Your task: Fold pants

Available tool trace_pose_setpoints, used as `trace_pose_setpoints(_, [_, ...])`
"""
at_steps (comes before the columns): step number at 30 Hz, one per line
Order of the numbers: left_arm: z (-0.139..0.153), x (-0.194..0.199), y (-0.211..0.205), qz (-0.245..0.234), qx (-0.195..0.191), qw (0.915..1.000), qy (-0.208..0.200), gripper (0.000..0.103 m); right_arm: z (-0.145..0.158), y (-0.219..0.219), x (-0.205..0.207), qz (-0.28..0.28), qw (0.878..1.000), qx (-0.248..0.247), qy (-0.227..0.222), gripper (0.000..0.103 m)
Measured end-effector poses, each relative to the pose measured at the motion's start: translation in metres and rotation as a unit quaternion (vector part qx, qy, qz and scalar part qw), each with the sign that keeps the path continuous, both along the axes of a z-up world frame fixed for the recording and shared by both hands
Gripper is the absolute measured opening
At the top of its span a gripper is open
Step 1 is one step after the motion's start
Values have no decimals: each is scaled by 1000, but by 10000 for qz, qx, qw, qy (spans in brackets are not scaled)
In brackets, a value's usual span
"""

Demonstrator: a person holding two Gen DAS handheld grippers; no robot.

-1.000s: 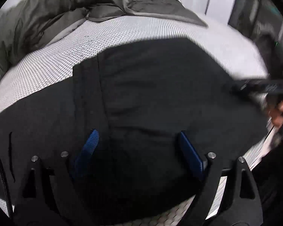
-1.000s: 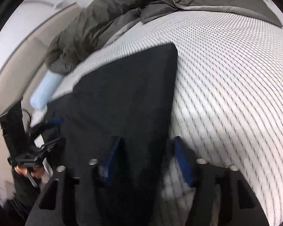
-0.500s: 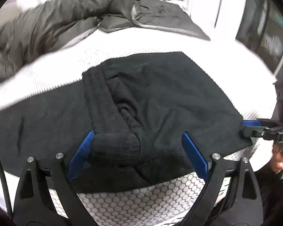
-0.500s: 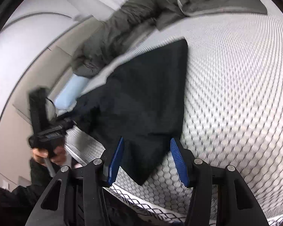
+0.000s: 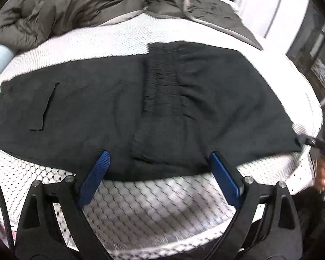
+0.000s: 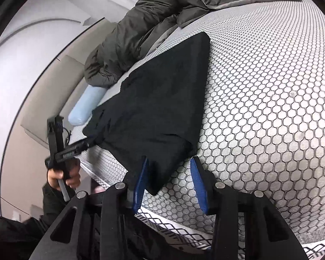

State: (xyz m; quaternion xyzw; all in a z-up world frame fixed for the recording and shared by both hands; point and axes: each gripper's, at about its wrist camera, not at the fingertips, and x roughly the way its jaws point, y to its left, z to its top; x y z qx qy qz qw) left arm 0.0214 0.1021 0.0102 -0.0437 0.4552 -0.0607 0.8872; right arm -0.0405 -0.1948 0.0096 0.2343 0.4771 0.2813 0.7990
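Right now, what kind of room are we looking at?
Most likely a bedroom. The black pants lie on a mattress with a honeycomb cover, a rumpled grey duvet heaped behind and a pale blue bolster alongside.

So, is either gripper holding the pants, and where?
Nothing is gripped yet. The right gripper, jaws just closing, straddles a corner of the pants without pinching; the left gripper, just opened wider, holds nothing.

On my bed: a white mattress cover [image 5: 123, 41] printed with a dark honeycomb pattern. At its far end, a rumpled olive-grey quilt [image 5: 71, 6], heaped thick on one side, flatter on the other. Beside the heap, a pale blue bolster [image 6: 86, 105] along the bed's edge. Beyond: beige padded wall panels [image 6: 47, 99], possibly a headboard.
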Motion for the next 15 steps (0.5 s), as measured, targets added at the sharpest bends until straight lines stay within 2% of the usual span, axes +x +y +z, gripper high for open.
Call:
trace_pose_setpoints(3, [21, -10, -15, -220, -64, 9993, -279, 92, -3, 1, 3, 14, 9998, 122, 131, 42])
trace_pose_setpoints(6, [40, -10, -52, -556, -219, 9969, -519, 92, -5, 5, 7, -17, 9998, 137, 174, 40])
trace_pose_setpoints(7, [44, -1, -63, -700, -268, 9955, -578, 94, -4, 10, 11, -45, 9998, 129, 172, 25])
trace_pose_setpoints(8, [46, 4, -79, -821, -270, 9943, -629, 94, -3, 11, 11, -64, 9998, 41, 157, 15])
trace_pose_setpoints(10, [41, 18, -115, -1098, -164, 9915, -679, 94, -1, 19, 14, -68, 9999, 5, 117, 7])
trace_pose_setpoints(13, [21, 44, -162, -1434, 118, 9882, -516, 94, 4, 22, 2, -12, 9999, -112, -4, 4])
trace_pose_setpoints(15, [10, 55, -177, -1417, 178, 9891, -372, 94, 0, 26, -3, 6, 9999, -121, 64, 4])
